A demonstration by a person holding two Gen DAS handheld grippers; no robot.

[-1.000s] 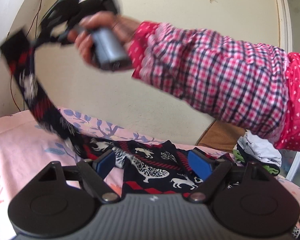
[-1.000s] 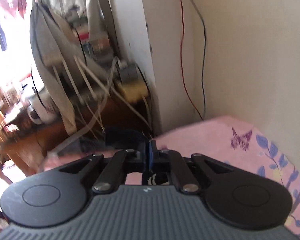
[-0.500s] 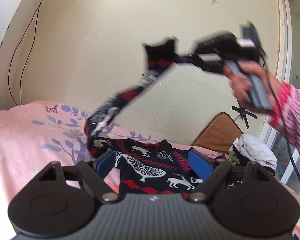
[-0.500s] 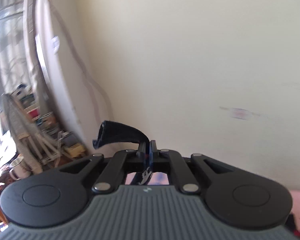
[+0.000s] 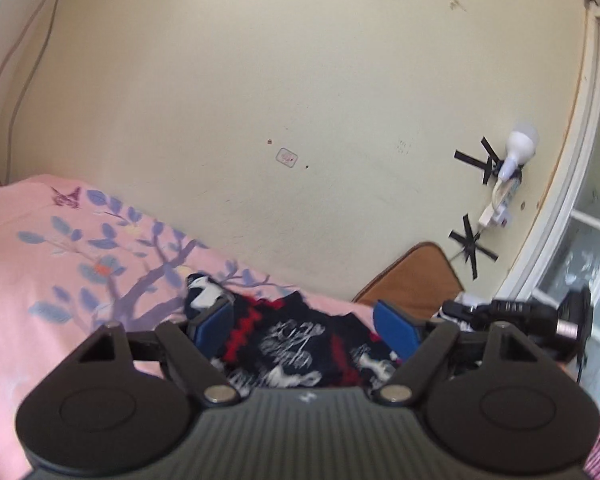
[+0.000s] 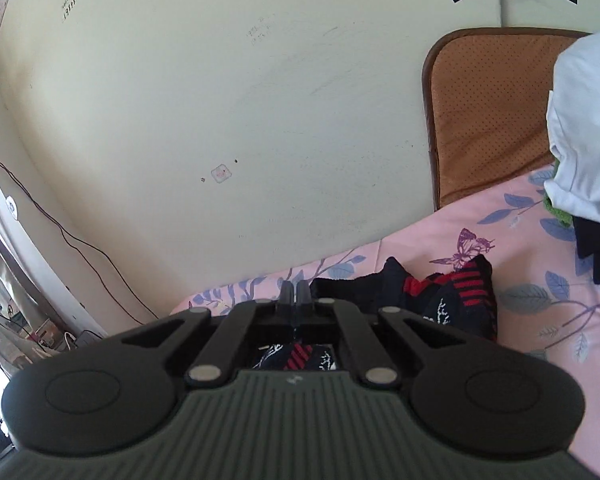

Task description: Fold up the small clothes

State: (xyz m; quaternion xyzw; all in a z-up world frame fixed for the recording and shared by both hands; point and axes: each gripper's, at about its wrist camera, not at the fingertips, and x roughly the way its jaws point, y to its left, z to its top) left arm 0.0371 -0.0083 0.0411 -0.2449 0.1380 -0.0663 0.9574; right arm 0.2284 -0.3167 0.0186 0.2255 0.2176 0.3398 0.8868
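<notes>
The right gripper (image 6: pixel 295 289), fingers pinched shut on the sweater's (image 5: pixel 300 344) sleeve, has swung it across and down onto the garment on the bed (image 5: pixel 60 264), while the left gripper (image 5: pixel 304 326), just narrowing, straddles the body ungripped.

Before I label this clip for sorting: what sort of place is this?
Probably a bedroom at home: a pink floral bedsheet, a brown cushion against the wall, and a pile of clothes.
</notes>
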